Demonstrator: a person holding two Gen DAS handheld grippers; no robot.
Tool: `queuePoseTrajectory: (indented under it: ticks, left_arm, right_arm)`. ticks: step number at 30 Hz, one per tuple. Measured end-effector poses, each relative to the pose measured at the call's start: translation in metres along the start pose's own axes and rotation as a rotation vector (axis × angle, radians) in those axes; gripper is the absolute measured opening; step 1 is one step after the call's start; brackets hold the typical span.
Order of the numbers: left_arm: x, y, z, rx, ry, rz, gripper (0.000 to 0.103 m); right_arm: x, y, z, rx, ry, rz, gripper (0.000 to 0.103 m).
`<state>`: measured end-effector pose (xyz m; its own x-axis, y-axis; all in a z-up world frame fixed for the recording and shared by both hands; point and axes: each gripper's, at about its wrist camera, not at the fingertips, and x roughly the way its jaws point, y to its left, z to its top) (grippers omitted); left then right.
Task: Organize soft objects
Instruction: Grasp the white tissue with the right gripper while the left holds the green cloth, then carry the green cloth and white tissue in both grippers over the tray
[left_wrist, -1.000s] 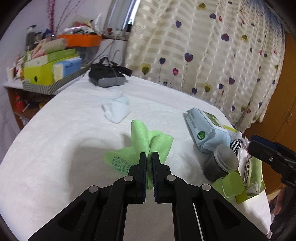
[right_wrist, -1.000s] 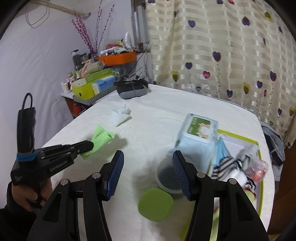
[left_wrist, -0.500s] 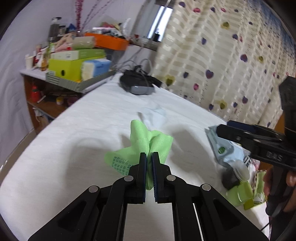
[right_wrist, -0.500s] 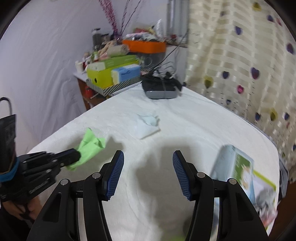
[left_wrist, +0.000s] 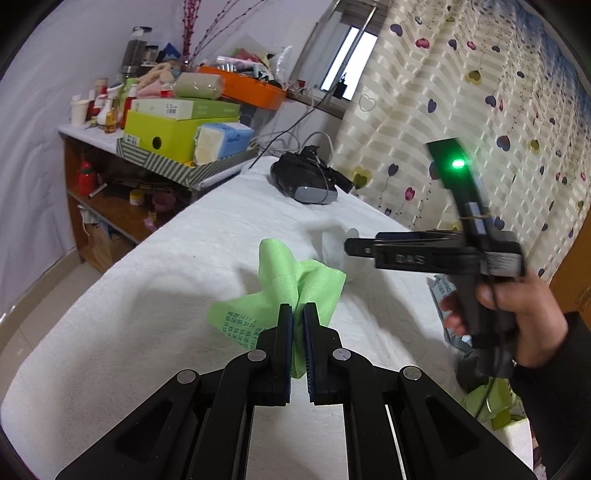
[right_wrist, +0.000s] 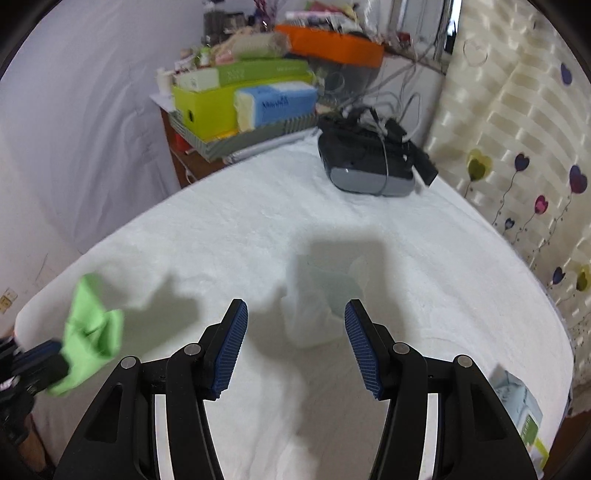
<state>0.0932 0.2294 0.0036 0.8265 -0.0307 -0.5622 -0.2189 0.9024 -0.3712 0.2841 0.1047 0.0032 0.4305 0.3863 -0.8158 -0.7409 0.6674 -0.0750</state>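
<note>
The left claw (left_wrist: 298, 325) pinches a green cloth (left_wrist: 295, 280), while the right claw (right_wrist: 295, 332) hangs spread above a white cloth (right_wrist: 317, 306).

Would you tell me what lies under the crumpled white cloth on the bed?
The white cloth rests directly on the white bedspread, ahead of the open right gripper. Anything beneath its folds is covered.

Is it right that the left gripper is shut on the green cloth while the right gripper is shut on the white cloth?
Not quite. The left gripper is shut on the green cloth, but the right gripper is open, its jaws either side of the white cloth, as the right wrist view shows.
</note>
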Motion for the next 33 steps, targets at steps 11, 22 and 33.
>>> queuePoseTrajectory:
  ticks: [11, 22, 33]
  left_arm:
    - [0.008, 0.004, -0.001, -0.008, 0.014, 0.004, 0.006]
    - [0.001, -0.007, -0.003, 0.006, 0.004, 0.003, 0.006]
    - [-0.023, -0.042, -0.011, 0.053, -0.015, 0.001, 0.006]
  right_arm:
    - [0.052, -0.014, 0.016, 0.049, 0.094, -0.068, 0.056]
    - [0.025, -0.021, 0.009, 0.110, 0.076, -0.049, 0.032]
    - [-0.088, -0.003, -0.037, 0.122, -0.102, 0.048, 0.032]
